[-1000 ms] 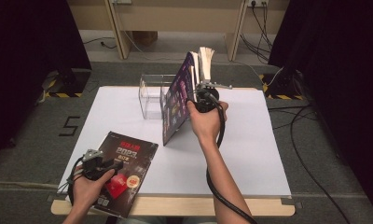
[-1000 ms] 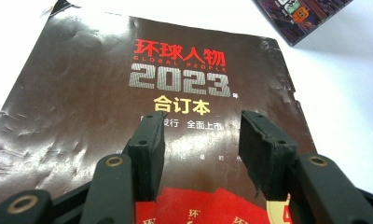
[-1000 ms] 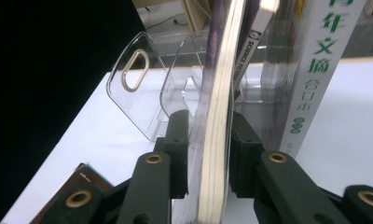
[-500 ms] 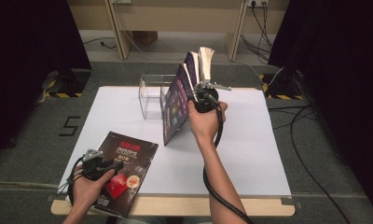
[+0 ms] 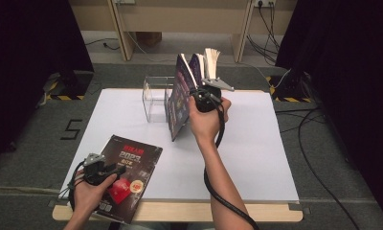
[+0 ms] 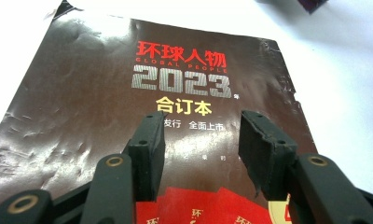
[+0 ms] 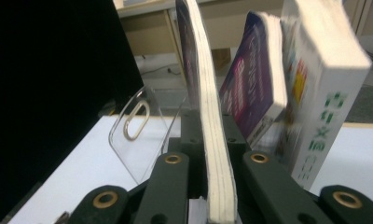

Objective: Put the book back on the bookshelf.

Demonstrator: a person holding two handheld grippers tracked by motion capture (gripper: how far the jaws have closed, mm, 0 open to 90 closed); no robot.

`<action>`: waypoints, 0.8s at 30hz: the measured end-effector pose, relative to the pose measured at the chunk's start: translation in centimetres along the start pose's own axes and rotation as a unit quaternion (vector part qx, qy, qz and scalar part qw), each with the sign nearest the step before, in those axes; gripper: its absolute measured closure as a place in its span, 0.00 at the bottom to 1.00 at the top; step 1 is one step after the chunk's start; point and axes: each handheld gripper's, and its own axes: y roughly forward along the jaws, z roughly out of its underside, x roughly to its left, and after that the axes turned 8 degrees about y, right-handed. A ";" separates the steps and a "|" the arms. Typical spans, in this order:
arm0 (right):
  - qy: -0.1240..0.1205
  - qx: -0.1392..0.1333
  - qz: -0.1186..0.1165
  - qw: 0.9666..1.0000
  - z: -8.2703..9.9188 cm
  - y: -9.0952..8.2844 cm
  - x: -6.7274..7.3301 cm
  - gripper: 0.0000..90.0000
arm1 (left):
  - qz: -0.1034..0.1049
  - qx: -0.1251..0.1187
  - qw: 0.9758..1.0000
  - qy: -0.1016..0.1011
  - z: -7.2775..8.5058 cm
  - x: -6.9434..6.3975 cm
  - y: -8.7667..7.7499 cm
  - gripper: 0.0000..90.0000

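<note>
The right gripper (image 5: 205,96) has just been closing and its jaws now pinch the purple magazine (image 5: 178,98) by its page edge. The magazine stands upright, long axis vertical, leaning just beside the clear rack (image 5: 156,98) and two more books. The left gripper (image 6: 201,149) hovers with jaws parted over the dark magazine (image 6: 128,116), flat at the near table (image 5: 256,143) edge.

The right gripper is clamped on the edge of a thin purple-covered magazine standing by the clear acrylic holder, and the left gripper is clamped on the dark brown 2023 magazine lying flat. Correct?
Not quite. The left gripper is not clamped: in the left gripper view its jaws stand open above the dark brown 2023 magazine. The rest holds: the right gripper grips the thin purple-covered magazine by the clear acrylic holder.
</note>
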 end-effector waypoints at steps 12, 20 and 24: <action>0.014 -0.025 0.020 0.999 -1.8 2.0 0.2 0.94 | 0.002 0.000 1.000 0.000 0.0 0.1 0.0 0.56; 0.020 -0.028 0.031 0.999 -2.0 3.7 0.4 0.94 | 0.003 -0.004 1.000 0.001 0.0 0.2 0.0 0.56; 0.027 -0.029 0.035 0.999 -2.2 4.2 0.3 0.94 | 0.004 -0.003 1.000 0.000 0.0 0.3 0.0 0.56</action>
